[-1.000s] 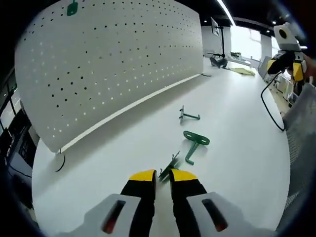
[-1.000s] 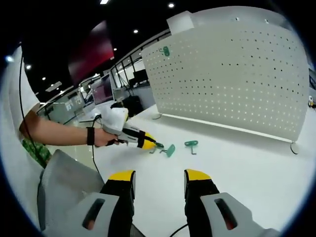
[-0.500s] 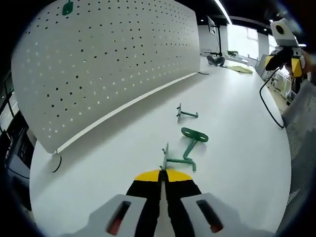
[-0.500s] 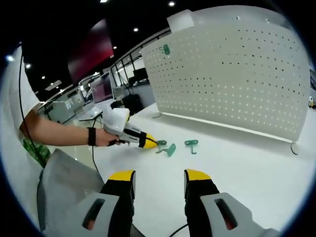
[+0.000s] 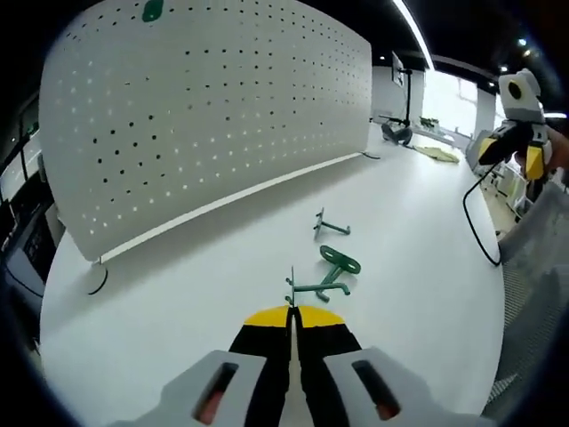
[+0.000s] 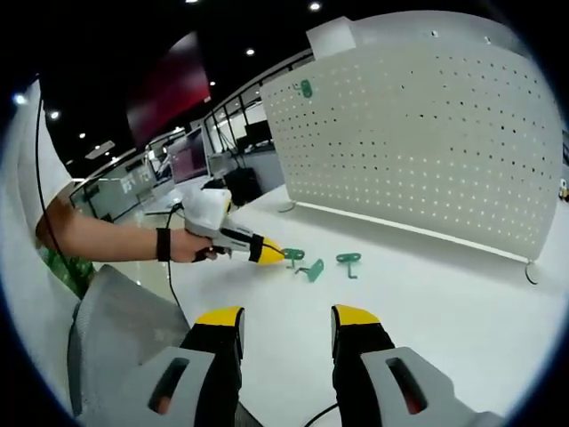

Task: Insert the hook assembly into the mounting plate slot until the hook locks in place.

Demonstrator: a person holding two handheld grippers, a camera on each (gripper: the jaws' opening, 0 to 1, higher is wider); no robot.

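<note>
Three green hooks show on the white counter (image 5: 178, 294). Nearest, the left gripper (image 5: 292, 318) has its jaws pressed together, pinching the held hook (image 5: 313, 286) by its thin plate end, just off the counter. A narrow pinch like that could let it twist or slip on the way to the pegboard (image 5: 196, 107). Beyond lie a second hook (image 5: 341, 261) and a third hook (image 5: 327, 227); a fourth green piece (image 5: 152, 12) sits high on the pegboard. The right gripper (image 6: 288, 322) waits with jaws spread, empty.

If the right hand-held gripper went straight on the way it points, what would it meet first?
Probably bare white tabletop; the right hand-held gripper stands open, and the green metal hooks lie beyond, though depth is unclear.
</note>
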